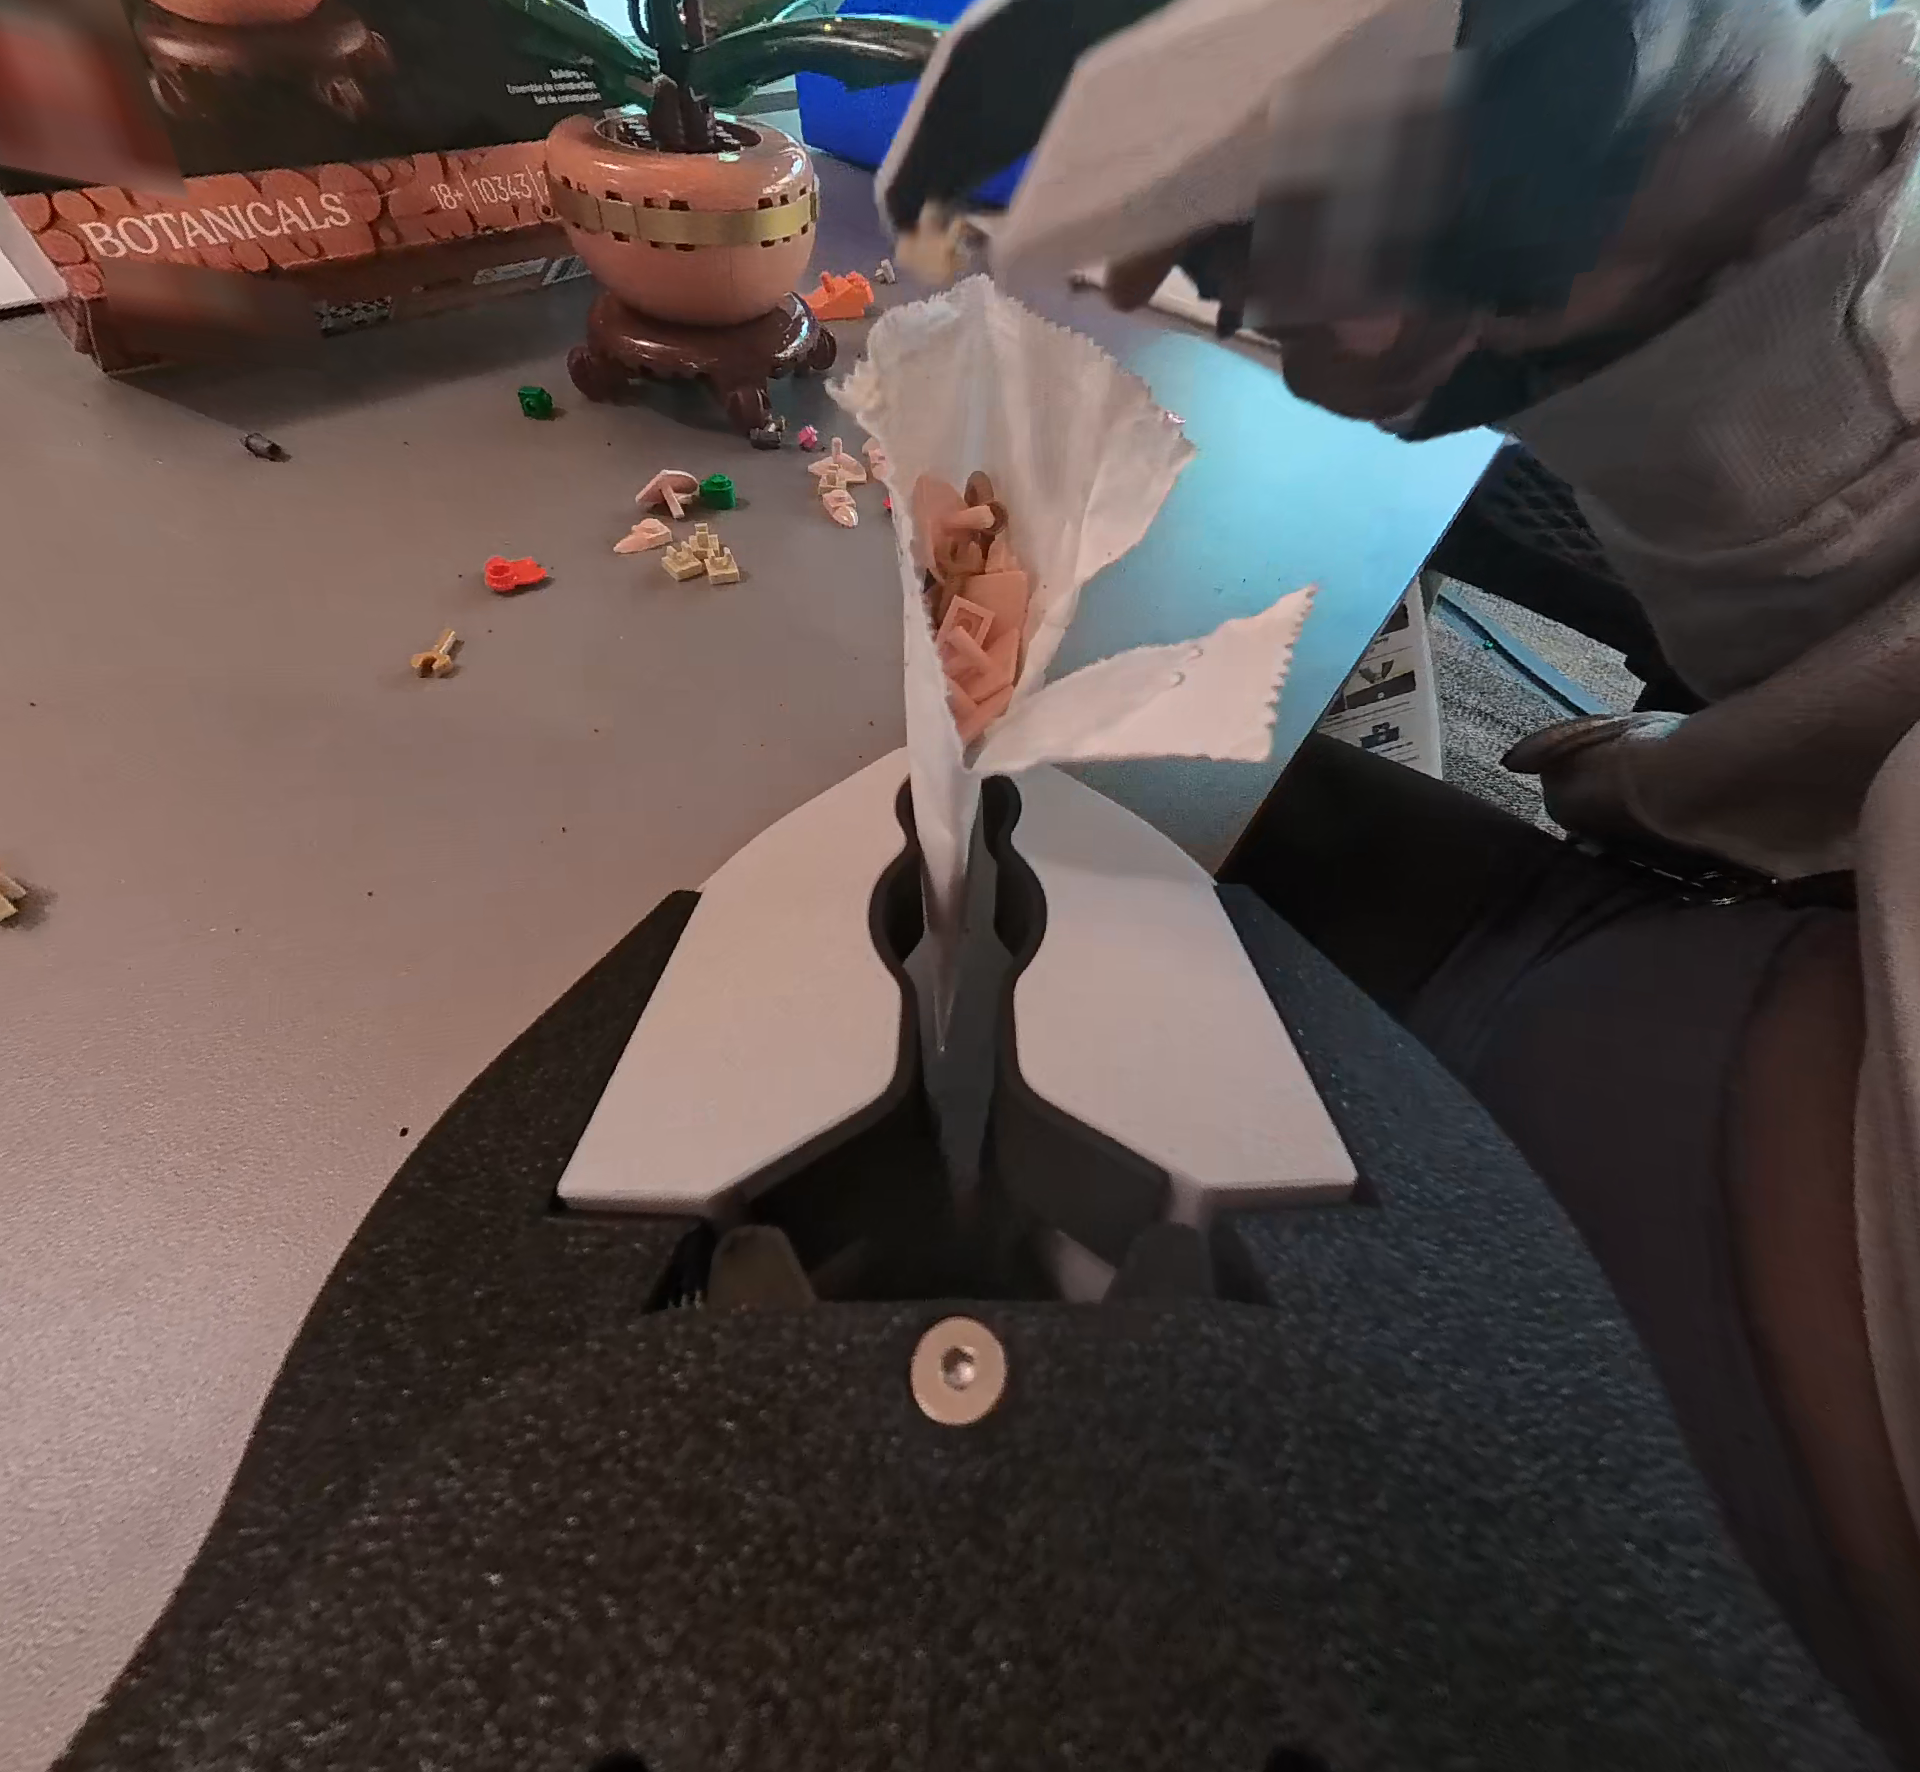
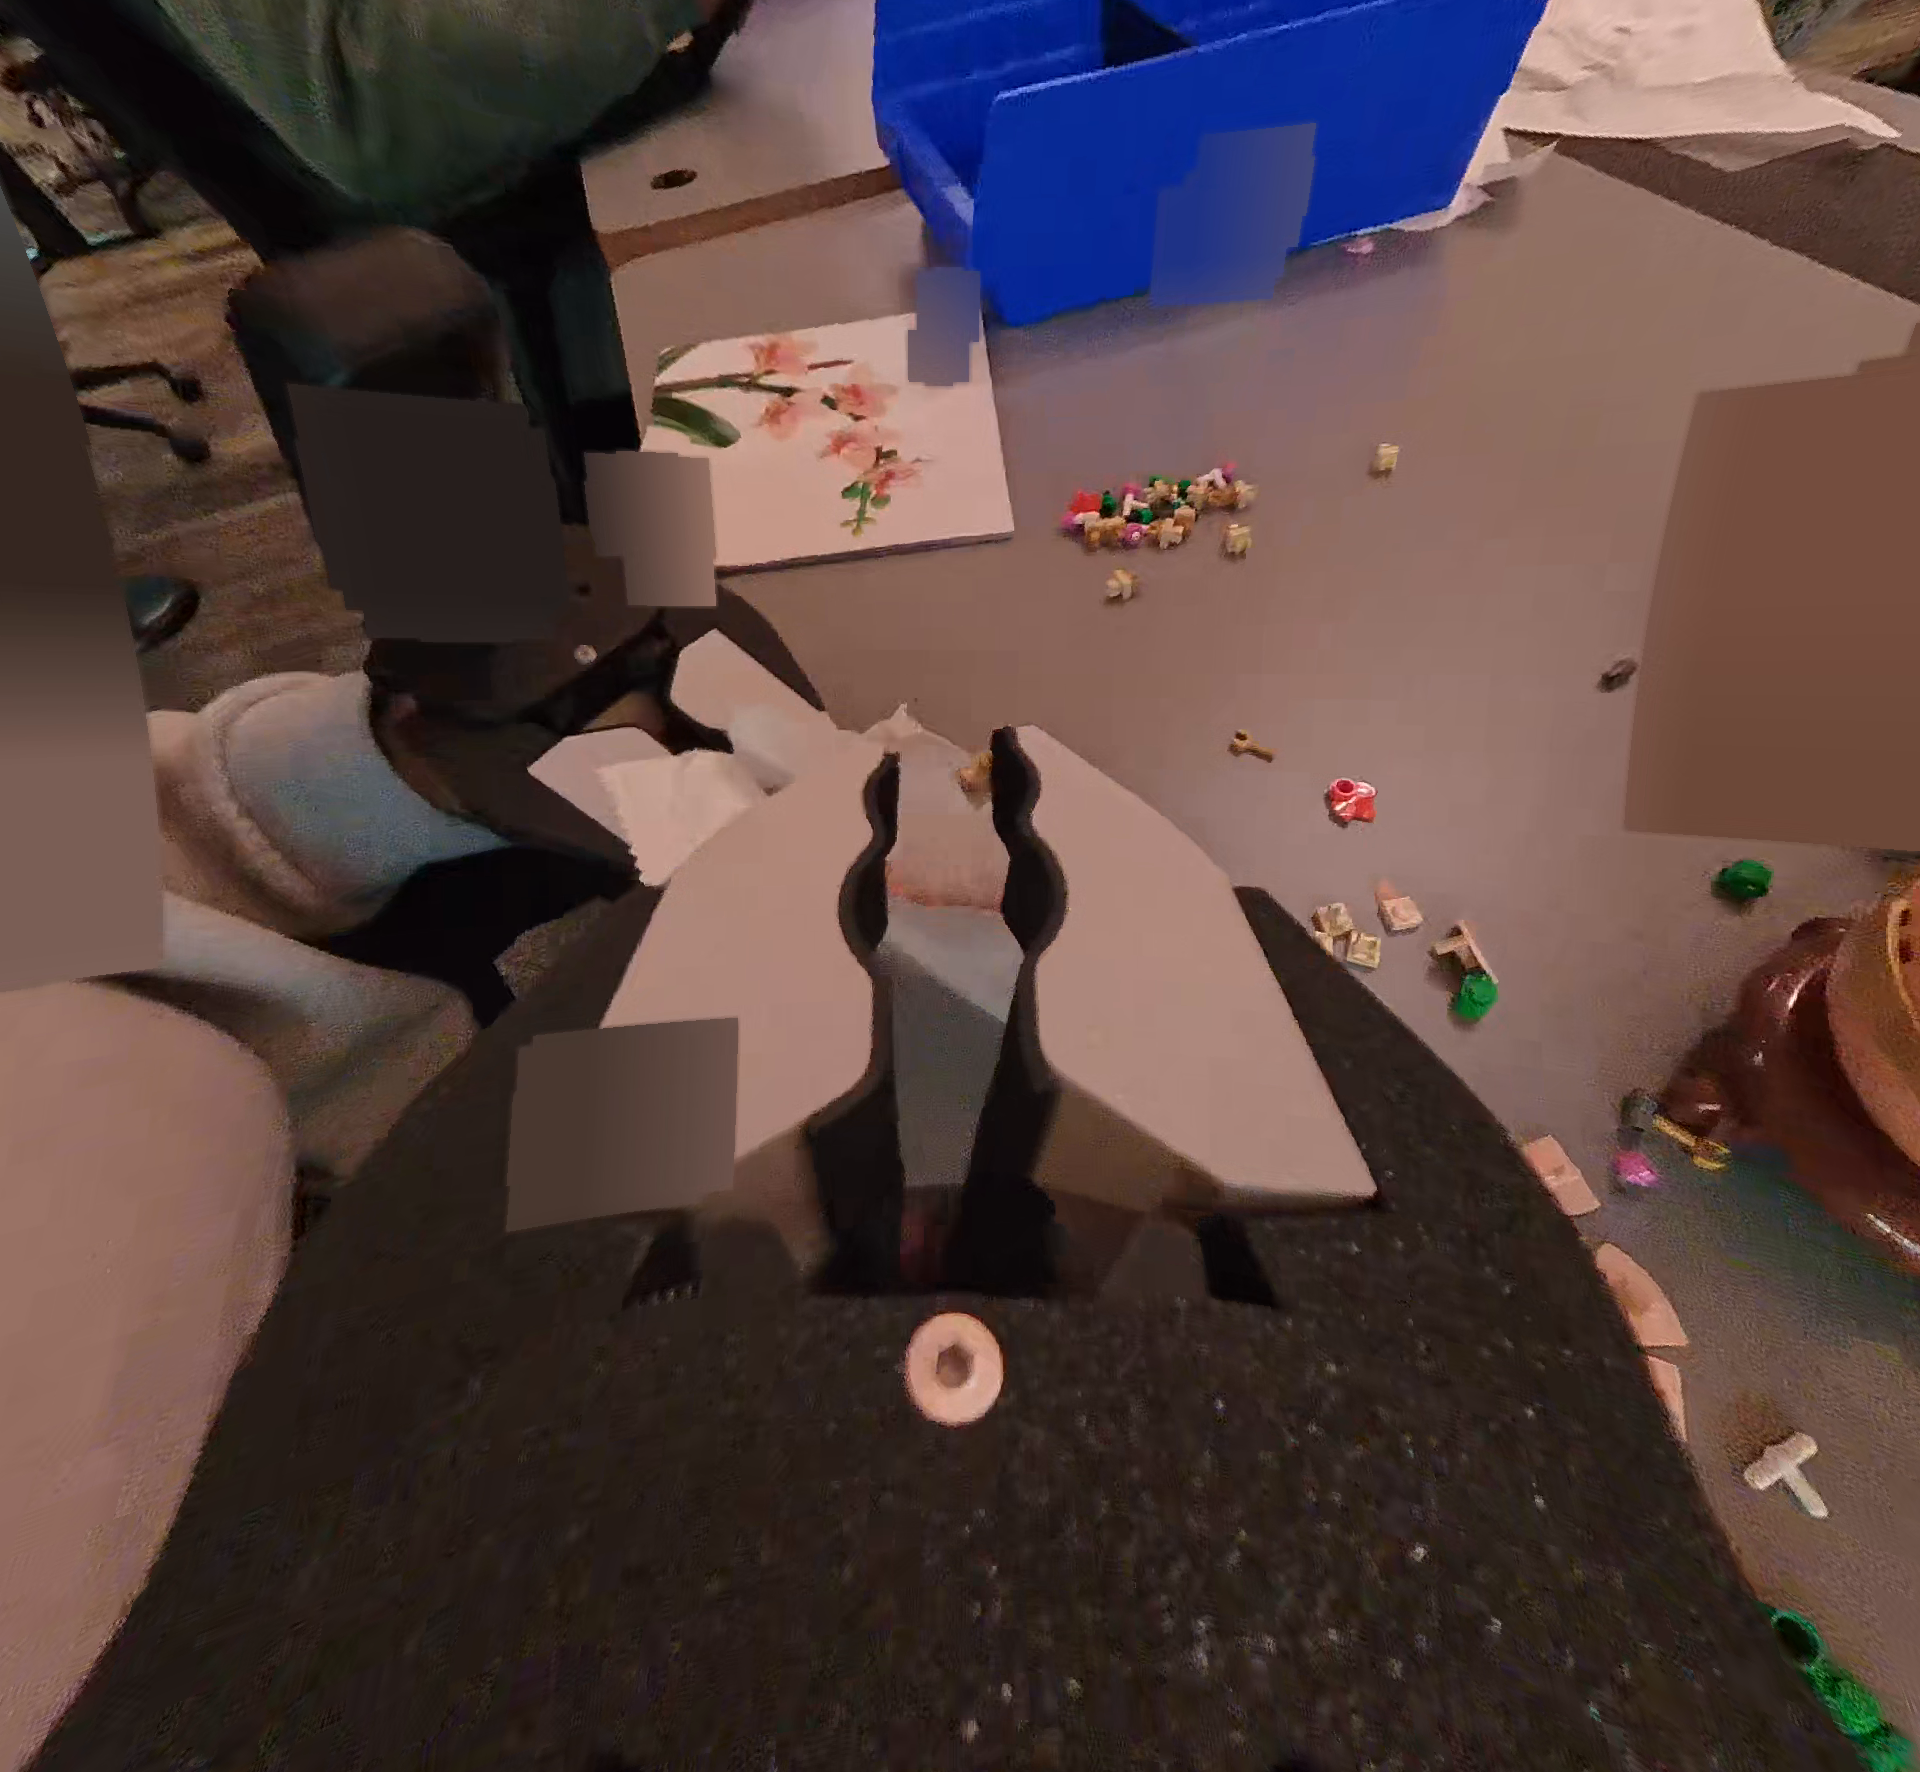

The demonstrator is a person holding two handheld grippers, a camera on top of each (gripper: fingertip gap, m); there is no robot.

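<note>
my left gripper (image 1: 961,849) is clamped on the torn white paper bag (image 1: 997,517) of tan plastic pieces, mouth up so nothing spills. my right gripper (image 2: 940,766), above the bag, is narrowly parted, pinching nothing.

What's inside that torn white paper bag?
The white paper bag, pinched in the left gripper, is ripped open at the top. Inside shows a heap of small pinkish-tan building pieces. The paper hides whatever lies deeper.
</note>
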